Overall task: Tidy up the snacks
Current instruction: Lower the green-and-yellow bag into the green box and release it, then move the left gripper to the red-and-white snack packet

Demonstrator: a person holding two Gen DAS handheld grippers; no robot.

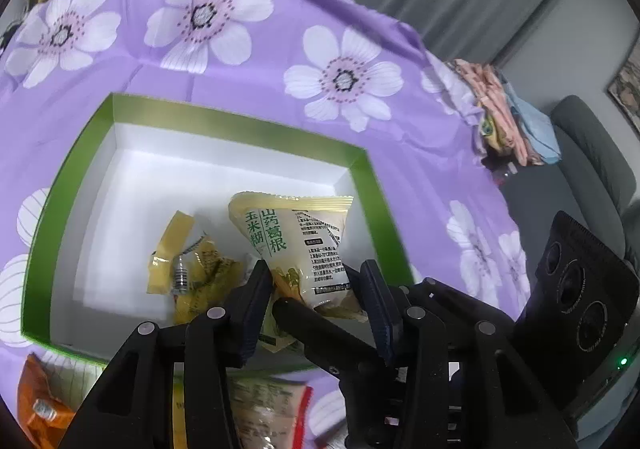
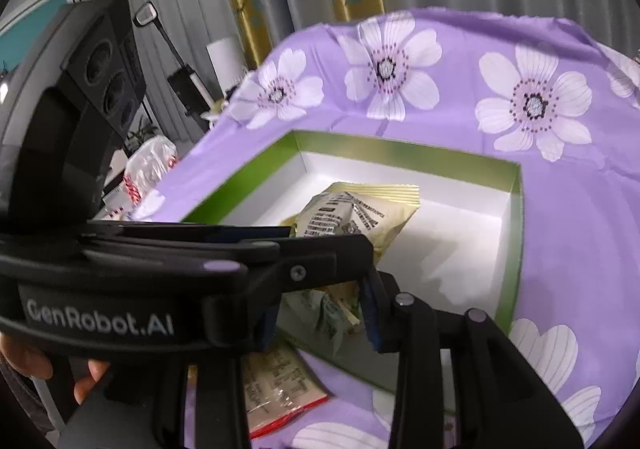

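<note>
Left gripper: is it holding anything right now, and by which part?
Yes. The left gripper is shut on the cream snack packet, pinching its lower end; the packet's sealed top edge points away, over the green-rimmed box.

Glossy plastic-film packet (image 1: 304, 249) between matt black plastic fingers (image 1: 252, 301); beyond them, smooth white card box (image 1: 60, 209), glossy green rim; beneath, sheeny purple cloth (image 1: 240, 89).

Both wrist views angled down, close, sharing green box (image 1: 192, 121) (image 2: 400, 151) (opposite sides)
</note>
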